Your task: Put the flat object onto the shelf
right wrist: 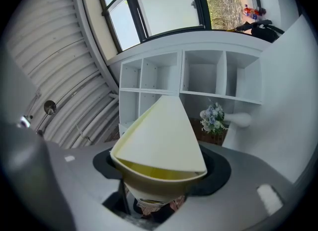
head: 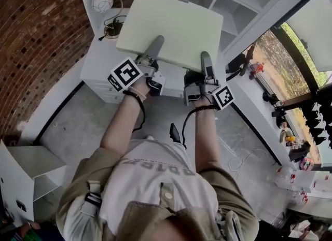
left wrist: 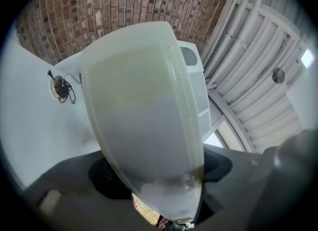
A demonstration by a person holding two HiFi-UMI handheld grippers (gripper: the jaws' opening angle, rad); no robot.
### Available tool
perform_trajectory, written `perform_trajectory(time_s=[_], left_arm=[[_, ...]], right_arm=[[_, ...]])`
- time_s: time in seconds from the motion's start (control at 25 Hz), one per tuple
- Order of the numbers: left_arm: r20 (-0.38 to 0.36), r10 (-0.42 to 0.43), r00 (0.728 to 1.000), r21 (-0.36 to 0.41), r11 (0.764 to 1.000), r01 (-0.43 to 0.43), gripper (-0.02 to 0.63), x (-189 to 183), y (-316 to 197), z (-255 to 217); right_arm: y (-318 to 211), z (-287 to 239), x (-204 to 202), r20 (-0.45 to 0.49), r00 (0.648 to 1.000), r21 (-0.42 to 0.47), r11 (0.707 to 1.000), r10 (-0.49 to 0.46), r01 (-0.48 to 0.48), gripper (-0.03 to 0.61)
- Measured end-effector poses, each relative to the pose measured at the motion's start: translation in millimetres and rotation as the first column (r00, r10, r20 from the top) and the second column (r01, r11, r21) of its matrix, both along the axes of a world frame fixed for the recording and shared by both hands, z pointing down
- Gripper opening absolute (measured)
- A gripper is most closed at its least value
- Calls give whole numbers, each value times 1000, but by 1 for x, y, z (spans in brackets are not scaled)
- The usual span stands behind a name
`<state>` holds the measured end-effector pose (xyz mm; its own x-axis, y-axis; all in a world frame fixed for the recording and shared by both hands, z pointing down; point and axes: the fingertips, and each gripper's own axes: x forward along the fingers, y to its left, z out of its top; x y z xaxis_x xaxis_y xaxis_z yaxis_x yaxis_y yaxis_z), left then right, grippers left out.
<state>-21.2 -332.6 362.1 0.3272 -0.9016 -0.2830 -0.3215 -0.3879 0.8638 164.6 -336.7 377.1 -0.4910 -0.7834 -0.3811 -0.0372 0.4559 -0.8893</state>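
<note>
Two grippers: the left gripper (head: 154, 47) and right gripper (head: 206, 62) each clamp the near edge of the board (head: 171, 30), one toward each corner.
Left claw: its jaws are closed on the board's edge, standing fairly wide because the board fills the gap. In the left gripper view the board covers most of the picture.
Right claw: this too is closed on the board. In the right gripper view the near edge sits pinched between the jaws and the board runs away as a pale wedge.
Board: it is in the air in front of the person, tilted up a little at the far end, and it rests on nothing.
Shelf: the white shelf (right wrist: 203, 76) of open cubbies stands ahead, apart from the board. Flowers (right wrist: 213, 116) sit in a lower bay, and a lamp (head: 102, 0) stands to the left on a low cabinet (head: 101, 61).
Stage: carry under way, I judge; the board is not yet on the shelf.
Risk, droop: all the hold is on one edge, so the far end could sag or pivot in the pads if the grip eases.
Risk, twist: if one hand leads or rises more than the other, the board could skew and slip out of one claw.
Risk, collision: the far edge goes in first and hides what lies behind it, so it may strike a divider, the flowers or the lamp.
Risk, fit: the board looks wide beside a single cubby and may jam if aimed at a narrow bay.
</note>
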Motion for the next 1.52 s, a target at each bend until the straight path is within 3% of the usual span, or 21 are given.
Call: perform_trajectory(time_s=[0.72,1.52], left_arm=[[14,-5,1000,48,999,5,376,3,-61,-26],[7,24,1000,72,997,-25,374,-31,-160,-66]], right_arm=[[-67,-25,-1,-16,999,59,997,-50,51,327],[-163,-67,-33,12,1000,99,995,0,-2,327]])
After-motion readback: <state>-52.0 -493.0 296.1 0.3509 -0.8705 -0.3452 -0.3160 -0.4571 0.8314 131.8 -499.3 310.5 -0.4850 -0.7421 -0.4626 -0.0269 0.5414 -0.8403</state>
